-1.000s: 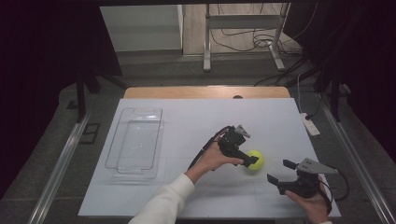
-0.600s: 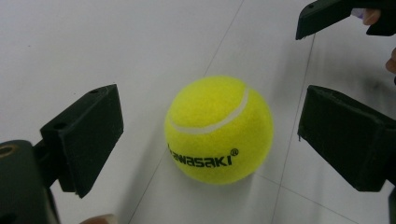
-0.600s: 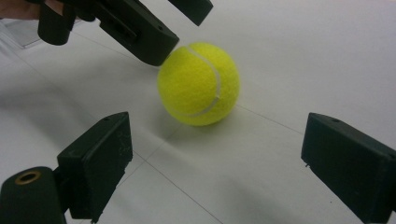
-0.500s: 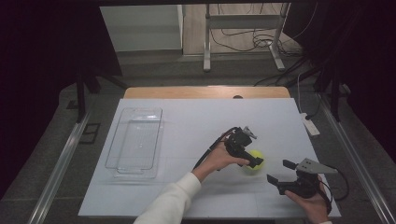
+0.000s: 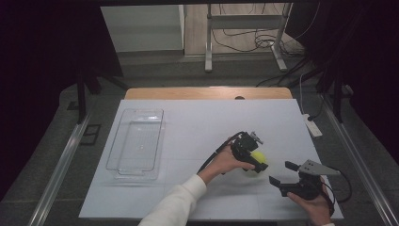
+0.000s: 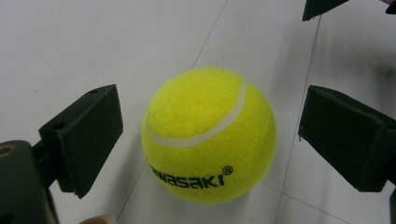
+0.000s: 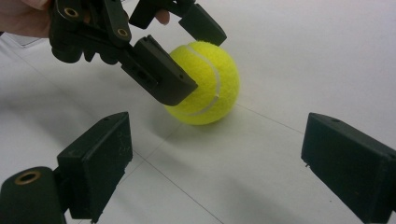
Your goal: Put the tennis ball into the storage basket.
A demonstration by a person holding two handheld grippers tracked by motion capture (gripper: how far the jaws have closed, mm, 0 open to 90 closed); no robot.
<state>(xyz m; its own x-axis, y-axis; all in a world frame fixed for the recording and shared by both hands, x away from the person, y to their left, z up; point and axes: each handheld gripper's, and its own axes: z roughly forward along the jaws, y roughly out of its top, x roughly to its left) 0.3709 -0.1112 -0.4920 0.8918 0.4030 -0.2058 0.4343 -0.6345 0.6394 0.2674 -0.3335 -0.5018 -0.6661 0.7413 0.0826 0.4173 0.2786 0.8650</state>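
Tongs around a tennis ball, none yet closed on it.

Well off to the left of both grippers a clear plastic tray (image 5: 136, 141) lay on the white table (image 5: 197, 122). The left gripper (image 5: 254, 159) was next, held in the person's left hand (image 5: 226, 161), its jaws spread wide on either side of the yellow tennis ball (image 6: 208, 134), with a gap showing at each side in the left gripper view, so neither pad touched it. The ball sat on the table between those jaws, its black lettering toward that gripper's camera. Just to the right, apart from the ball, the right gripper (image 5: 284, 173) rested in the right hand (image 5: 314, 207), its jaws also spread and holding nothing, pointed toward the ball.
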